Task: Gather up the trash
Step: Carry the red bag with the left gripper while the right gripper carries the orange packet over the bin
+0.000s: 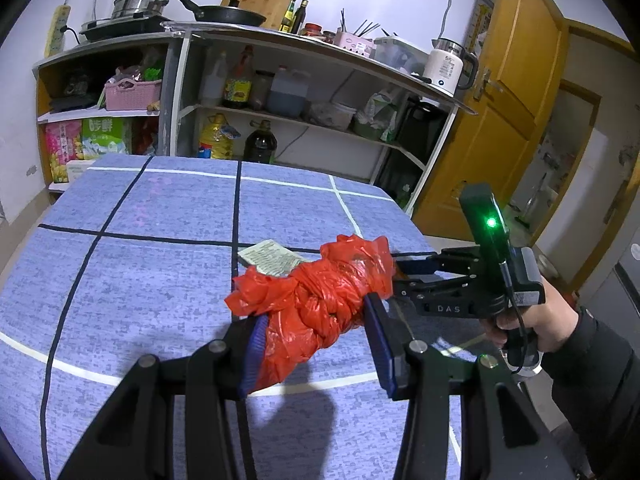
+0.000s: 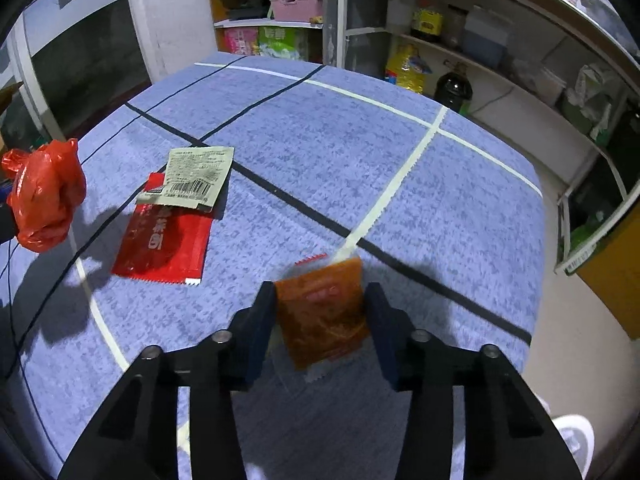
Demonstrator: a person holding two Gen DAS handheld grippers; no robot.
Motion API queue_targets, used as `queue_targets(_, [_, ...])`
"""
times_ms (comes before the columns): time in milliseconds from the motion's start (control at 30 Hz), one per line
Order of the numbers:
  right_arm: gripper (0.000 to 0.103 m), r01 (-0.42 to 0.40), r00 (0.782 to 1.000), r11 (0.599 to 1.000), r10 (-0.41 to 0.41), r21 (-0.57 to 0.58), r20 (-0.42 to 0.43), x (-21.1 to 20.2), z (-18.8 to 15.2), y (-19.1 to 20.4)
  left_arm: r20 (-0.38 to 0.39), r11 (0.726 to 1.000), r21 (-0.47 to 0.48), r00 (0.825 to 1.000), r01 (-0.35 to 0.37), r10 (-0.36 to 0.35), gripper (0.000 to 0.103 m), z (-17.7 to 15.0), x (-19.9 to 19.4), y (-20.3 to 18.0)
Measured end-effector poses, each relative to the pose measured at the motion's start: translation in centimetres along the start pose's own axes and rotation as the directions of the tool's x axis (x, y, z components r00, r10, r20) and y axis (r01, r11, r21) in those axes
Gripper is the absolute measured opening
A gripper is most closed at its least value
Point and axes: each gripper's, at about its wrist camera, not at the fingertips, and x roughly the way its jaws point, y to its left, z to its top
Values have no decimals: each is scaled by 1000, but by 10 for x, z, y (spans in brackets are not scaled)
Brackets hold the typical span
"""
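My left gripper (image 1: 316, 340) is shut on a crumpled red plastic bag (image 1: 320, 304) and holds it above the blue checked tablecloth (image 1: 160, 260); the bag also shows at the left edge of the right wrist view (image 2: 44, 196). My right gripper (image 2: 320, 320) has its blue pads on either side of an orange-brown sauce sachet (image 2: 324, 312) that lies on the cloth; the jaws are apart and do not press it. A red sachet (image 2: 164, 240) and a pale green wrapper with a barcode (image 2: 192, 178) lie overlapped on the cloth to the left. The right gripper shows in the left wrist view (image 1: 404, 276).
Open kitchen shelves (image 1: 280, 112) with oil bottles, a pink basket and packets stand behind the table. A pan, steamer pots and a white kettle (image 1: 444, 66) sit on top. A yellow wooden door (image 1: 512, 92) is at the right. The table edge drops off at the right (image 2: 536, 280).
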Motion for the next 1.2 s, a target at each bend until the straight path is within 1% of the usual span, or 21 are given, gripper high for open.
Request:
queue_targets(133, [36, 15, 1000, 1000, -15, 24, -4, -8, -8, 1, -2, 1000, 0, 1000, 1, -1, 48, -1, 0, -1])
queue_targets(333, [34, 24, 999, 998, -25, 58, 24, -22, -22, 3, -1, 1000, 6, 1000, 8, -8, 48, 0, 2, -3])
queue_targets(400, [34, 8, 999, 996, -12, 85, 44, -34, -30, 4, -4, 1000, 10, 1000, 11, -11, 48, -1, 4, -7])
queue_targets(533, [34, -1, 996, 993, -10, 121, 90, -60, -47, 4, -13, 1000, 17, 1000, 21, -21, 48, -1, 8, -17])
queue_targets(633, [34, 7, 993, 988, -26, 157, 118, -80, -60, 0, -23, 999, 25, 999, 36, -36, 48, -1, 14, -28])
queue_targets(700, [34, 8, 990, 981, -36, 196, 139, -95, -72, -4, -32, 998, 33, 998, 52, -51, 48, -2, 18, -39])
queue_targets(867, [34, 47, 979, 961, -99, 274, 179, -133, -104, -17, -58, 991, 81, 993, 103, -99, 48, -6, 28, -77])
queue_targets(1033, [35, 82, 970, 937, -153, 341, 187, -163, -138, -38, -102, 979, 133, 985, 153, -140, 48, -14, 42, -122])
queue_targets(1200, [35, 113, 962, 910, -201, 398, 185, -185, -169, -63, -138, 959, 197, 975, 202, -177, 48, -25, 57, -173])
